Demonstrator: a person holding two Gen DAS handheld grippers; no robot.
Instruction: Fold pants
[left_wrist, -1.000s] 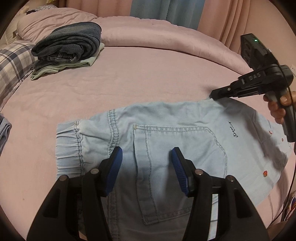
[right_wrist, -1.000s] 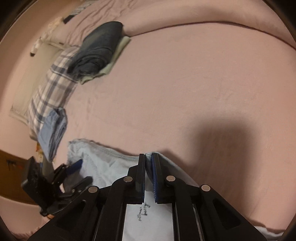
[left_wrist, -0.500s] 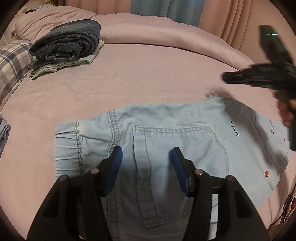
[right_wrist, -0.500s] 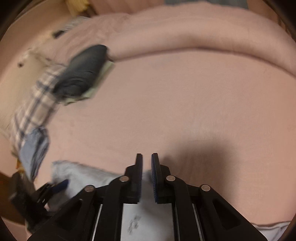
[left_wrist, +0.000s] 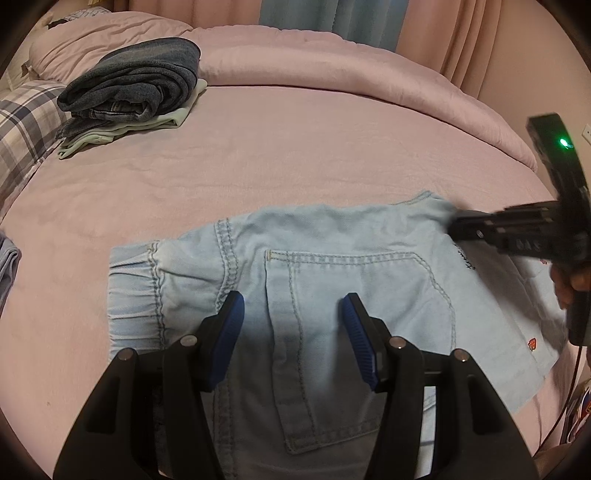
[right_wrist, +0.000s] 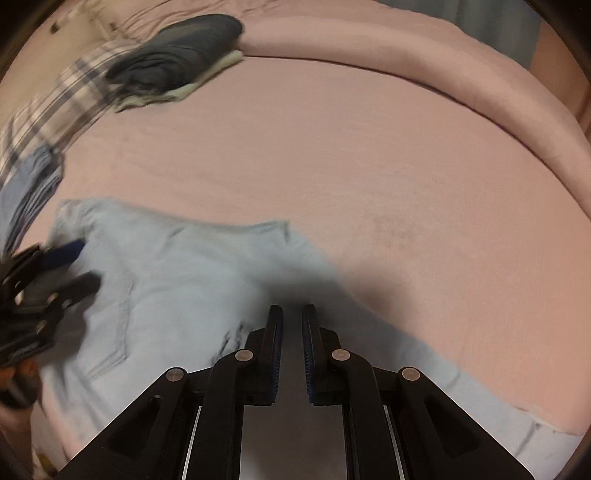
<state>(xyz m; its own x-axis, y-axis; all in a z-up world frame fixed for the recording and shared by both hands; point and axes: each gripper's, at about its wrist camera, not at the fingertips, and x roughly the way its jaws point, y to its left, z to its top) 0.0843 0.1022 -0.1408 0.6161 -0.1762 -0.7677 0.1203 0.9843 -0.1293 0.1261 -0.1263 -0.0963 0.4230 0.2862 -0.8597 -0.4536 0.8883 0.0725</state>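
Light-blue denim pants (left_wrist: 332, 273) lying flat on the pink bed (left_wrist: 295, 147), partly folded. Left tongs (left_wrist: 291, 317) spread above the back pocket, empty. Right tongs (right_wrist: 292, 325) pressed near together, seemingly pinching nothing, though blur hampers. Soft, floppy, light cloth: best pinched at hem or waistband edge.

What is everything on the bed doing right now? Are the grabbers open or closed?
Light blue pants: folded, lying flat on the bed, back pocket up.
Left gripper: open, over the pants, gripping nothing.
Right gripper: shut, nothing between its pads, above the pants.
Dark jeans: folded, on top of a pale green garment.
Pink bedsheet: spread out, slightly wrinkled.
Plaid pillow: lying at the bed's edge.
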